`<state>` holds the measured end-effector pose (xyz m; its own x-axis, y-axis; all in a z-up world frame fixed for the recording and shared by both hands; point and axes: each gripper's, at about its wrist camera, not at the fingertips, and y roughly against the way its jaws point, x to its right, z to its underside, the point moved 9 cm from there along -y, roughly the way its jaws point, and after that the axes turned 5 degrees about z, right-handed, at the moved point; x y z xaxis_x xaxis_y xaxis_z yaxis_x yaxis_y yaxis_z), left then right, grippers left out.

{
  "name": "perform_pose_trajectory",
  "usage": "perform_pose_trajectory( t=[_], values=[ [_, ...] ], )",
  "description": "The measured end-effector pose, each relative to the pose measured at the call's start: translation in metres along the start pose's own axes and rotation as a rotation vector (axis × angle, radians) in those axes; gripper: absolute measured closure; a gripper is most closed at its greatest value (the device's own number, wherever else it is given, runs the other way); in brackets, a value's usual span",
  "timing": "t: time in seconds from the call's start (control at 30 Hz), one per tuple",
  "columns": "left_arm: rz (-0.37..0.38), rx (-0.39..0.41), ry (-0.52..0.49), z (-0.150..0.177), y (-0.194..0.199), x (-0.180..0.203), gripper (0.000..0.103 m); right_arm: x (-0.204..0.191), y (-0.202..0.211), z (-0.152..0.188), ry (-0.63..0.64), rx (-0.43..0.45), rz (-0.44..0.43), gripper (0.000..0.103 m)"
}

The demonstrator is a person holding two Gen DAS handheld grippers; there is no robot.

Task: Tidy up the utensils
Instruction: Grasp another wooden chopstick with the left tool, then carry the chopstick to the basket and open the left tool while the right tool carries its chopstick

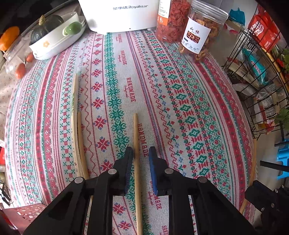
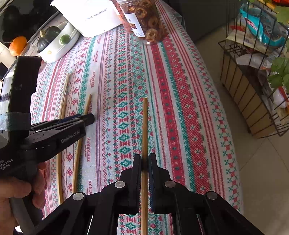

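Note:
On the patterned tablecloth [image 1: 180, 108] lies a wooden chopstick [image 1: 135, 130]. My left gripper [image 1: 140, 153] straddles its near part. The left pad sits against the stick and the right blue pad stands a little off it, so the jaws are open. Two more chopsticks [image 1: 76, 126] lie side by side further left. In the right wrist view my right gripper [image 2: 144, 160] is shut on another chopstick [image 2: 145, 123], which points away along the cloth. The left gripper [image 2: 88, 117], held by a hand [image 2: 16, 191], shows there from the side over its chopstick [image 2: 77, 155].
A white Royalstar appliance [image 1: 122, 14] and two jars of dried fruit [image 1: 202, 36] stand at the back. Stacked white bowls [image 1: 54, 43] hold a dark squash at back left. A black wire rack [image 1: 261, 86] of packets stands beyond the table's right edge.

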<state>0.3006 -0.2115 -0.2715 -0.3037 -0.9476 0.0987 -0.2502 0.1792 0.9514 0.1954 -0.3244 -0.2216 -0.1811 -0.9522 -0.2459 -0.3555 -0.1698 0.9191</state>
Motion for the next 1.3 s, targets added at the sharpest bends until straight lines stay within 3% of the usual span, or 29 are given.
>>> perform_pose_trajectory(
  t=[0.03, 0.13, 0.23, 0.53, 0.87, 1.1, 1.2, 1.3],
  values=[
    [-0.006, 0.0, -0.008, 0.001, 0.001, 0.0, 0.098, 0.0, 0.0, 0.0, 0.001, 0.001, 0.0, 0.098],
    [0.011, 0.011, -0.017, 0.01, 0.007, 0.003, 0.098, -0.004, 0.003, 0.0, 0.009, 0.01, -0.003, 0.098],
    [0.025, 0.072, -0.045, 0.018, 0.029, 0.011, 0.098, -0.008, 0.008, 0.003, 0.01, 0.019, -0.018, 0.098],
    [0.127, 0.282, -0.159, 0.057, 0.141, 0.042, 0.098, -0.022, 0.041, 0.013, 0.036, 0.109, -0.034, 0.098],
    [0.219, 0.495, -0.171, 0.095, 0.25, 0.019, 0.098, -0.062, 0.089, 0.019, 0.107, 0.256, -0.088, 0.098],
    [0.278, 0.786, -0.091, 0.106, 0.34, -0.031, 0.098, -0.096, 0.129, 0.013, 0.167, 0.396, -0.129, 0.098],
    [0.251, 0.941, -0.029, 0.106, 0.373, -0.06, 0.098, -0.111, 0.146, 0.009, 0.186, 0.45, -0.156, 0.098],
    [0.21, 1.038, 0.044, 0.104, 0.384, -0.091, 0.098, -0.127, 0.157, 0.006, 0.208, 0.486, -0.173, 0.098]
  ],
)
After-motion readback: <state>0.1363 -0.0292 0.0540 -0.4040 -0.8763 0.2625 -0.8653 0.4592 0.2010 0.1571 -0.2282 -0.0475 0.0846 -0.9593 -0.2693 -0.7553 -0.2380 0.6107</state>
